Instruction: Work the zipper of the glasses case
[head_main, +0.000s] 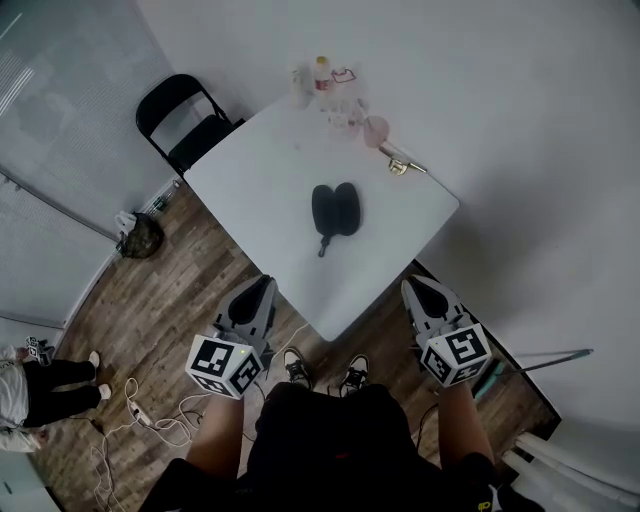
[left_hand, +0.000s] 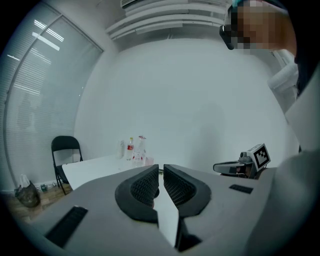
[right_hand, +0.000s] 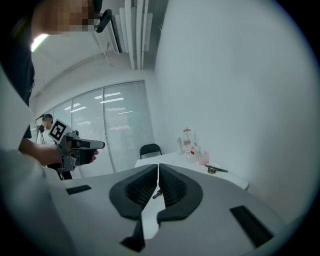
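Note:
A black glasses case (head_main: 335, 208) lies near the middle of the white table (head_main: 260, 170), with its short pull strap (head_main: 323, 245) pointing toward me. My left gripper (head_main: 266, 284) hovers off the table's near edge, shut and empty. My right gripper (head_main: 413, 288) hovers off the near right edge, also shut and empty. Neither touches the case. In the left gripper view the jaws (left_hand: 161, 170) are pressed together, with the right gripper (left_hand: 240, 167) off to the side. In the right gripper view the shut jaws (right_hand: 158, 169) hide most of the case; only the strap (right_hand: 157, 194) peeks through.
Bottles and cups (head_main: 335, 95) stand at the table's far end, with a small metal object (head_main: 400, 163) by the right edge. A black folding chair (head_main: 180, 120) stands at the far left corner. A bag (head_main: 140, 237), cables (head_main: 150, 415) and another person's legs (head_main: 50, 380) are on the wooden floor.

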